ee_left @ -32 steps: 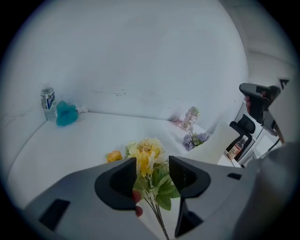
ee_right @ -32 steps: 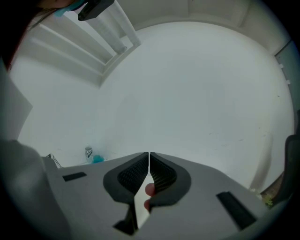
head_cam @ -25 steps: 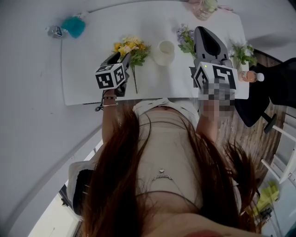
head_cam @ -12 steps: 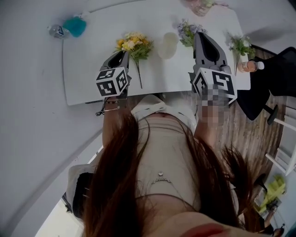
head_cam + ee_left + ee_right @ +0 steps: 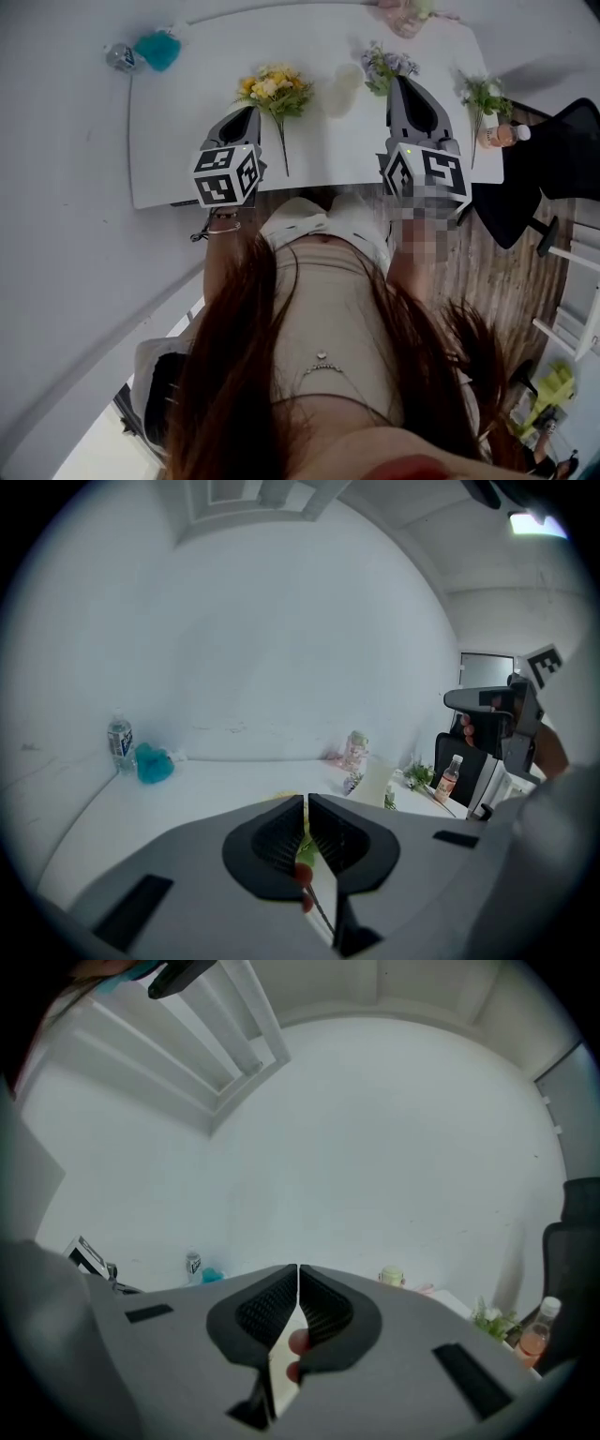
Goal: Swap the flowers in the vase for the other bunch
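A yellow bunch (image 5: 271,88) lies on the white table (image 5: 178,141), its stem (image 5: 283,150) pointing toward the near edge. The empty white vase (image 5: 339,90) stands to its right. A purple bunch (image 5: 383,67) lies past the vase. My left gripper (image 5: 248,111) hovers just left of the yellow bunch's stem, jaws closed together with nothing gripped; in the left gripper view (image 5: 307,803) only a sliver of green shows through the slit. My right gripper (image 5: 405,82) is shut and empty, its tip just short of the purple bunch; in the right gripper view (image 5: 298,1274) it faces the bare wall.
A third, green-and-white bunch (image 5: 484,94) and a pink-capped bottle (image 5: 502,136) sit at the table's right end. A teal object (image 5: 157,49) and a water bottle (image 5: 120,58) occupy the far left corner, a jar (image 5: 405,15) the far edge. A black chair (image 5: 562,159) stands to the right.
The left gripper's jaws have closed and it has lifted away from the yellow bunch, which stays on the table. The right gripper has drawn back from the purple bunch toward the near edge.
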The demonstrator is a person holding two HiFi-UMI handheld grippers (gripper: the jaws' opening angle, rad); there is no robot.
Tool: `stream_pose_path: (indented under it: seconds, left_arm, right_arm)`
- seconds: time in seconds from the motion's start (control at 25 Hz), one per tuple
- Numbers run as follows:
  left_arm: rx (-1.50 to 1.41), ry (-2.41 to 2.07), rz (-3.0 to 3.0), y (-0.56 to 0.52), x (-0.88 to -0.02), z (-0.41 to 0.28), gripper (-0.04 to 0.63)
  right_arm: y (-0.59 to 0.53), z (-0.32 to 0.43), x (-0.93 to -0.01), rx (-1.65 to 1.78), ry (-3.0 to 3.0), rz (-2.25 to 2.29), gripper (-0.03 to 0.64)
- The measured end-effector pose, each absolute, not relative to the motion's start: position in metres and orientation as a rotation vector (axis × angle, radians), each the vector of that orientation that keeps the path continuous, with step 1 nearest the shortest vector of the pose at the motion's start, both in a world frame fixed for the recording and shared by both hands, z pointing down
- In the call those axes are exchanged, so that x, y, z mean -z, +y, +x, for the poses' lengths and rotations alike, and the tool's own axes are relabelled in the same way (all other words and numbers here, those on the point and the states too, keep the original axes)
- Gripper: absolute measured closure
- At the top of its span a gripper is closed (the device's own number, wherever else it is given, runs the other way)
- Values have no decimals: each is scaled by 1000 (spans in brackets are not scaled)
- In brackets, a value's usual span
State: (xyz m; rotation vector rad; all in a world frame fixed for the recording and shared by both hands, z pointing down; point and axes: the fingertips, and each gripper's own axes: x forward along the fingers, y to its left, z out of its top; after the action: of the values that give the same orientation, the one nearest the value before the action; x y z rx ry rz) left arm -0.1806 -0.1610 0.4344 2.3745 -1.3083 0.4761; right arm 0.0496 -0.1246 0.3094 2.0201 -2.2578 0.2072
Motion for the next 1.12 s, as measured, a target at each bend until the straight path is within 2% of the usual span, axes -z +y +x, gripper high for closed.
stream_pose_path:
  seconds: [1.12]
  left_arm:
    - [-325,-1528,2338,-41,-385,-94,592]
  right_arm:
    - [-37,127,-308,-236,-2435,1813,589]
